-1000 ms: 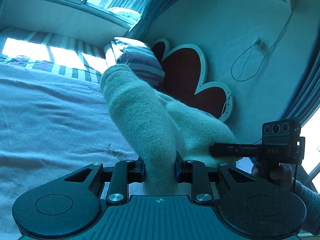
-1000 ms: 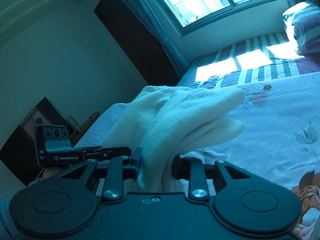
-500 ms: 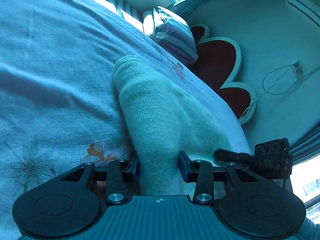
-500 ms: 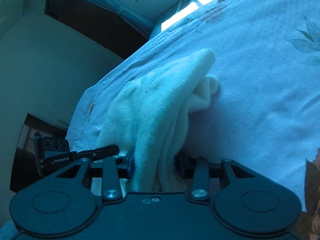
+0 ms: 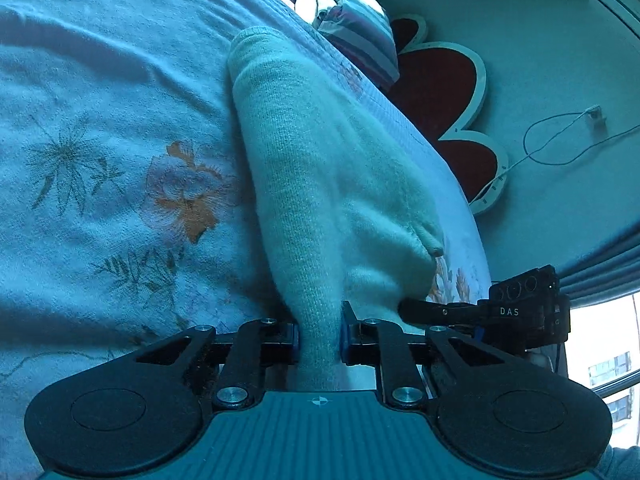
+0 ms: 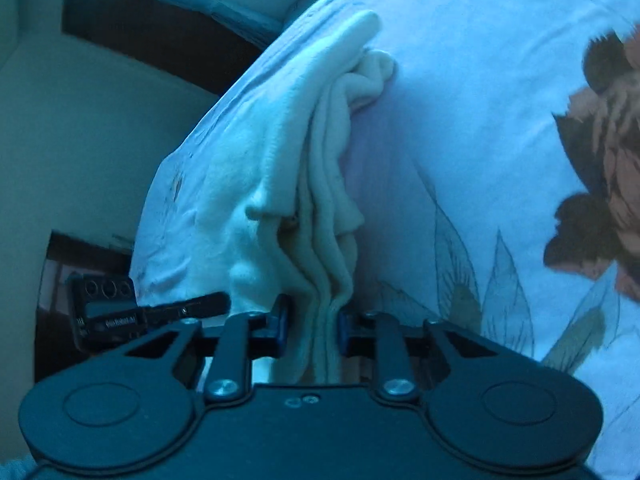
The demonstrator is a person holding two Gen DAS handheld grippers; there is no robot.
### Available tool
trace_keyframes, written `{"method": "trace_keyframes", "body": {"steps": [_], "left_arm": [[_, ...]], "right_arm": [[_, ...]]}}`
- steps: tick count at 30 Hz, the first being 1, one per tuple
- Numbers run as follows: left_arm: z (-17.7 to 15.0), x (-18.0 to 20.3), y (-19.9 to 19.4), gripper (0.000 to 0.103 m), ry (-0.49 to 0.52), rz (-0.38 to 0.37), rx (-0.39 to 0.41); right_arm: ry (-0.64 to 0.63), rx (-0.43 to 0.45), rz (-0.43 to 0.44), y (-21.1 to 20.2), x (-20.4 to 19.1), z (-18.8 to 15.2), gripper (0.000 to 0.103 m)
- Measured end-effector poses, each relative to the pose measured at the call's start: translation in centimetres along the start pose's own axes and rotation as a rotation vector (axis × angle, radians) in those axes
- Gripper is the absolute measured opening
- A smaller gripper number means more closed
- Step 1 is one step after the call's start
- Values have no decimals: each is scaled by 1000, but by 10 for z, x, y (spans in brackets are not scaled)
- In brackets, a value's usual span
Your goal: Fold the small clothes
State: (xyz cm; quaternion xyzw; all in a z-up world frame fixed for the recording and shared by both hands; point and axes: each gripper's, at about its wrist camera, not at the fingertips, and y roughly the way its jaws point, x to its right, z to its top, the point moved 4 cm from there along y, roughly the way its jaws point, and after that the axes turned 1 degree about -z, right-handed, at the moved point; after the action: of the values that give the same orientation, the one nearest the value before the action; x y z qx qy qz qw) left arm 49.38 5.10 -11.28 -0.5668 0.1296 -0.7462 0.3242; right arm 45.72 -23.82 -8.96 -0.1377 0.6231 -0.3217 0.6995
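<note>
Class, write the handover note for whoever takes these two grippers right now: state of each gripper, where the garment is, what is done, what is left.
Left gripper: jaws have just been closing, pinched on a bunched edge of the pale knit garment.
Right gripper: jaws also just closing, clamped on several stacked layers of the same garment.
Garment: stretched forward from both grippers, far end lying on the floral bedspread, striped pillow beyond.
Done: garment gathered and doubled over, now low over the bed.
Left: probably lay it flat, release, square up the fold.
</note>
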Motion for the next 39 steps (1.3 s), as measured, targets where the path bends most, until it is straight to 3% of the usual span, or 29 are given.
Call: {"method": "trace_keyframes", "body": {"steps": [2,5,6,8,11,12,13,15,18,21,25,28,30,32,33,36,39], "left_arm": [[-9,11,-7,16,7,-4,-26],[-33,9,-6,16,31,81,-79],[-38,6,-6,16,30,86,-62],[-39,4,-11,19,-10,79,-23],[-35,10,-38,42,77,175,73],[-30,14,-44,59,106,209,118],[-23,18,-48,66,129,249,168],[-5,23,-47,67,150,301,222],[31,26,-36,67,168,360,268],[53,24,-14,67,192,464,243],[56,27,-2,79,231,544,222],[41,43,-22,82,257,602,277],[24,56,-37,93,300,664,313],[1,71,-55,101,333,689,356],[-11,77,-62,103,343,697,361],[-50,101,-84,103,384,730,387],[-92,124,-113,103,373,713,437]], "right_arm": [[87,-4,6,-8,0,-9,19],[146,-32,-25,-15,2,-35,19],[143,-38,-69,-14,8,-43,19],[146,-3,-52,-12,14,-51,19],[81,39,-77,-22,8,-49,29],[31,85,-119,-31,0,-47,33],[-31,134,-152,-42,-8,-43,37],[-123,219,-215,-54,-20,-27,38],[-237,319,-224,-49,-42,5,36],[-317,315,-313,-22,-50,35,34],[-343,260,-429,4,-29,53,40],[-307,273,-383,-7,-26,49,42],[-323,309,-380,-24,-31,37,53],[-349,321,-386,-40,-41,18,73],[-368,336,-386,-50,-47,8,75],[-403,374,-393,-76,-64,-26,80],[-436,423,-424,-102,-92,-75,95]]}}
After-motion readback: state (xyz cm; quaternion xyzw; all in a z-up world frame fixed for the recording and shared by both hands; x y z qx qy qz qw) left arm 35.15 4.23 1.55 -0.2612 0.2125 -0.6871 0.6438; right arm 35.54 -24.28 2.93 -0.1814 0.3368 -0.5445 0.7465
